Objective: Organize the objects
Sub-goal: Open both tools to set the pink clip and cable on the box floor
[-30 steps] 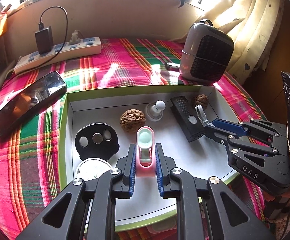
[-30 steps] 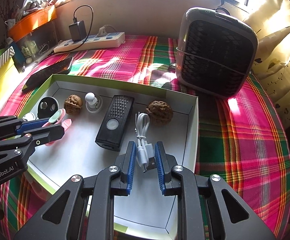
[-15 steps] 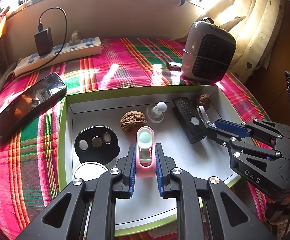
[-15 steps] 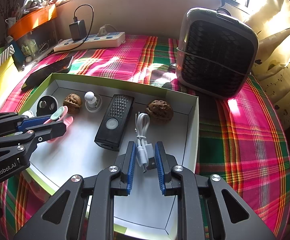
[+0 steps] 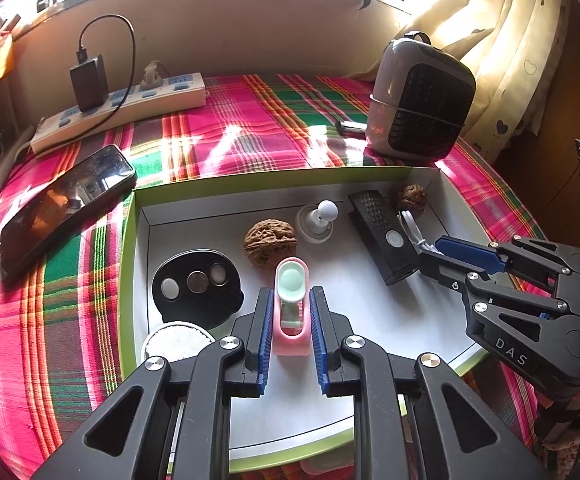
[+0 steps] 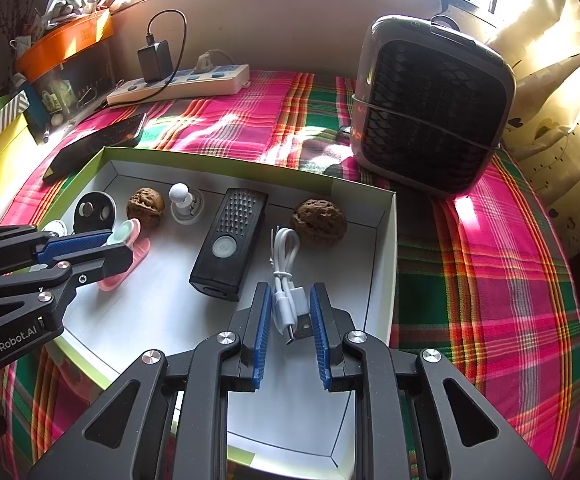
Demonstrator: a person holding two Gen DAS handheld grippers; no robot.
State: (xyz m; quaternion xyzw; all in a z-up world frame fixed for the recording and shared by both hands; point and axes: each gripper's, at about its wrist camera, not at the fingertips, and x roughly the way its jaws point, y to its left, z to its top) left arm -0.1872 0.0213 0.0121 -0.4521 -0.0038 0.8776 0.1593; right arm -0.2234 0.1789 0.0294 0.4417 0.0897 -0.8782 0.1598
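Left wrist view: your left tool (image 5: 290, 320) clamps the pink clip (image 5: 291, 312); right tool (image 6: 290, 320) pinches the white USB cable (image 6: 285, 280). Next, lift each clear of the tray (image 6: 382, 240).

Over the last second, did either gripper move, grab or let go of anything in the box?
Nothing visibly changed. The left gripper is shut on the pink clip with the mint-green pad, the right gripper on the coiled white USB cable, both over the white, green-rimmed cardboard box. Everything else lies as before.
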